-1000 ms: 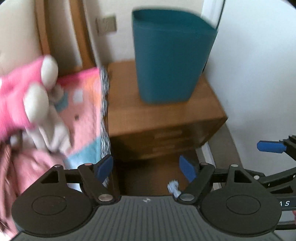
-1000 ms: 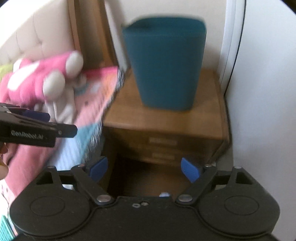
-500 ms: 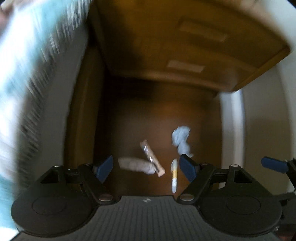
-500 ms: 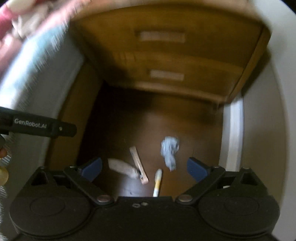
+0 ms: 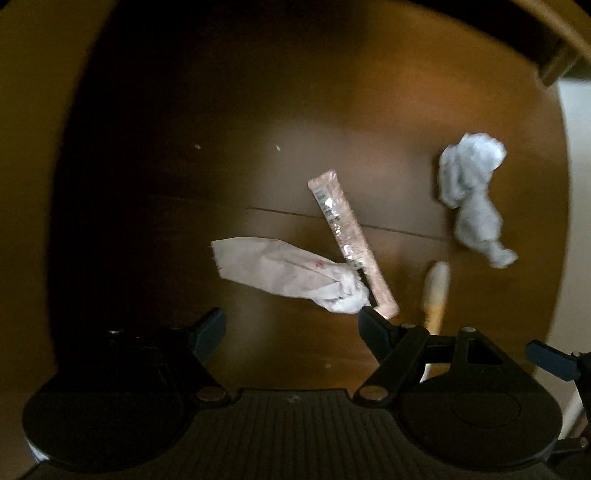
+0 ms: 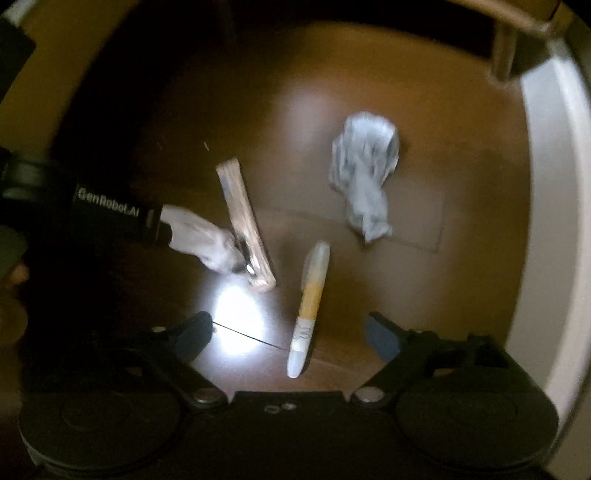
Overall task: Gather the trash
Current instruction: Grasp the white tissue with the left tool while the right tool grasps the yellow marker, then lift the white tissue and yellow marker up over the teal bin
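Several pieces of trash lie on the dark wooden floor. A crumpled white wrapper (image 5: 284,275) lies just ahead of my left gripper (image 5: 291,326), which points down, open and empty. A pink stick sachet (image 5: 351,240) crosses the wrapper's right end. A yellow-and-white tube (image 6: 308,308) lies between the blue pads of my right gripper (image 6: 288,338); its jaws are closing and the pads do not touch the tube. A crumpled pale tissue (image 6: 364,171) lies farther ahead, to the right. The same tissue (image 5: 471,194) shows at the right in the left wrist view.
The wooden nightstand's base (image 6: 517,22) runs along the top edge. A white skirting board (image 6: 546,221) bounds the floor on the right. The left gripper's black body (image 6: 110,218) reaches in from the left in the right wrist view and covers part of the wrapper.
Both grippers have dropped from nightstand height, where the teal bin stood, to just above the floor. The trash now looms large and close.
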Tool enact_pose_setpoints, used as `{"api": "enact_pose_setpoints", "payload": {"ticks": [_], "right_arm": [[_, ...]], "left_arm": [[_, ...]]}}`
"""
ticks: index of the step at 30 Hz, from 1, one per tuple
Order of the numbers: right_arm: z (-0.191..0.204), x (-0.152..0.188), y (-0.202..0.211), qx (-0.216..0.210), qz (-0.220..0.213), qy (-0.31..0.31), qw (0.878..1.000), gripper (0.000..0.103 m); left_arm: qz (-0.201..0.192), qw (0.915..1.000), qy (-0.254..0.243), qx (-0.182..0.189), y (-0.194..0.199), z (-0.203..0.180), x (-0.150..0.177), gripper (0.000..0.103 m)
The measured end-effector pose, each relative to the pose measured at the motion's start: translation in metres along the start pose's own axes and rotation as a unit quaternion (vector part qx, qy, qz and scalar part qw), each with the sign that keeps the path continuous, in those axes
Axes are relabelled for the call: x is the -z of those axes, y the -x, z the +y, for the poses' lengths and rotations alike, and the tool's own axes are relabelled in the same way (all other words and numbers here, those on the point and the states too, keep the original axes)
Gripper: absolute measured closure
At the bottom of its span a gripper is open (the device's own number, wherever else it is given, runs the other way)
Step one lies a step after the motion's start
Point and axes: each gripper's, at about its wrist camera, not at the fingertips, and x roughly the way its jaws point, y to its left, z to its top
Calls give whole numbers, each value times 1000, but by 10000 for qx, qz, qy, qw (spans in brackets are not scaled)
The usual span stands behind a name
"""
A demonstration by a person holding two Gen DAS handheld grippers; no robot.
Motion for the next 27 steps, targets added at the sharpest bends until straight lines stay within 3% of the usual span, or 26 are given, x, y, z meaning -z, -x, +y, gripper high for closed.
{"api": "enact_pose_setpoints", "payload": {"ticks": [6, 8, 11, 15, 16, 19, 20, 21, 23, 27], "right_arm": [[-6, 8, -62, 42, 208, 44, 9998, 26], [-8, 10, -75, 40, 241, 36, 9997, 34], [-9, 10, -89, 52, 269, 22, 9996, 46], [-8, 12, -92, 113, 106, -11, 9999, 50], [-6, 12, -92, 106, 79, -1, 9999, 56], [-6, 15, -89, 213, 24, 0, 9998, 73], [-7, 15, -89, 225, 12, -33, 9997, 82], [-9, 16, -89, 251, 5, -94, 9996, 85], [-14, 17, -87, 215, 9, -235, 9995, 87], [-22, 23, -82, 228, -21, -415, 9989, 87]], "left_arm": [[161, 9998, -5, 86, -61, -7, -9, 25], [194, 9995, -10, 247, -77, -9, -12, 23], [152, 9985, -143, 500, -86, -14, -12, 23], [172, 9977, -280, 591, -94, -22, -10, 27], [202, 9977, -265, 596, -96, -21, -8, 37], [132, 9982, -271, 524, -96, -21, -5, 39], [103, 9984, -268, 489, -96, -20, -4, 47], [80, 9987, -247, 432, -94, -19, -3, 53], [49, 9991, -162, 397, -92, -14, -1, 74], [32, 9991, -22, 415, -88, -5, -2, 82]]}}
